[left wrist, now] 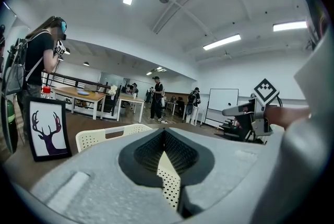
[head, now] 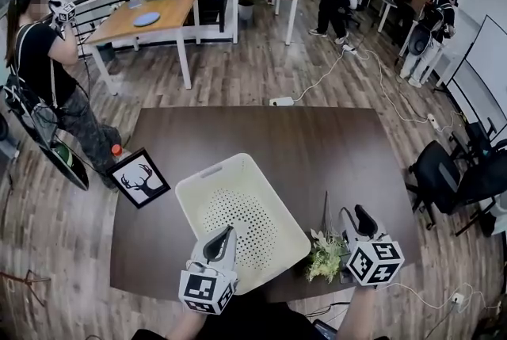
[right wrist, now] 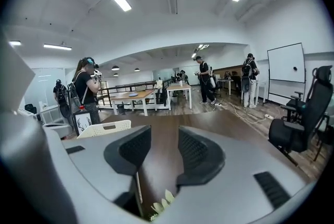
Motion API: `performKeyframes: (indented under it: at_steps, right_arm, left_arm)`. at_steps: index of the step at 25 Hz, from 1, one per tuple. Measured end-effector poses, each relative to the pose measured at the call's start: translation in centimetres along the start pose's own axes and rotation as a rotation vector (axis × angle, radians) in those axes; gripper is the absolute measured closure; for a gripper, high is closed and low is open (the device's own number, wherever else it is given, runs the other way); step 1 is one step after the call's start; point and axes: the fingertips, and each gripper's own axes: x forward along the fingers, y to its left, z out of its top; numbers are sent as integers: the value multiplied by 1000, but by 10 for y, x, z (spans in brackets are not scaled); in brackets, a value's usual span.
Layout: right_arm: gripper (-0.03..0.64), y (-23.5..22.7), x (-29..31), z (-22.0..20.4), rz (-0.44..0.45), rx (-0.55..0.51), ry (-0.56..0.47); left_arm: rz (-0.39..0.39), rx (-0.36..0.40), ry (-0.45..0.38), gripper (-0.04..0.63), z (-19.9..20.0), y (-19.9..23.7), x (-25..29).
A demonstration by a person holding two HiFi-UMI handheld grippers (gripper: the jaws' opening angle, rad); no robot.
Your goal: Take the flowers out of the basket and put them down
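Observation:
The white perforated basket (head: 238, 219) stands on the dark table (head: 261, 132) with no flowers in it. A small bunch of pale green and white flowers (head: 323, 255) lies on the table just right of the basket, near the front edge. My right gripper (head: 354, 213) hovers above the bunch, open, with nothing between its pads; in the right gripper view (right wrist: 164, 147) a few leaves (right wrist: 162, 202) show below the jaws. My left gripper (head: 224, 234) is over the basket's near rim, its tips shut (left wrist: 164, 133). The basket floor (left wrist: 169, 186) shows below them.
A framed deer picture (head: 139, 178) leans at the table's left edge. A person (head: 47, 61) stands on the floor to the left. A black office chair (head: 444, 172) is at the right. Wooden tables (head: 150, 17) and more people are farther back.

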Motion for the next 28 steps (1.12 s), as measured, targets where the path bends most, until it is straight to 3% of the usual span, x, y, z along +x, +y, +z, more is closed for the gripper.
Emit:
performKeyframes:
  at_steps: [10,20,28]
  right_arm:
    - [456,28,-20,6,49,-1,-53]
    - [486,54,-31,-20,91,-12,-23]
    - [566,65,-35,-31,57,-24,-41]
  left_arm:
    - [-4,-9,-21,594,2,4,-9]
    - [1,-26,-15,594,-2,9,-17]
    - [-10,-29,-7,594,-9,8,-22]
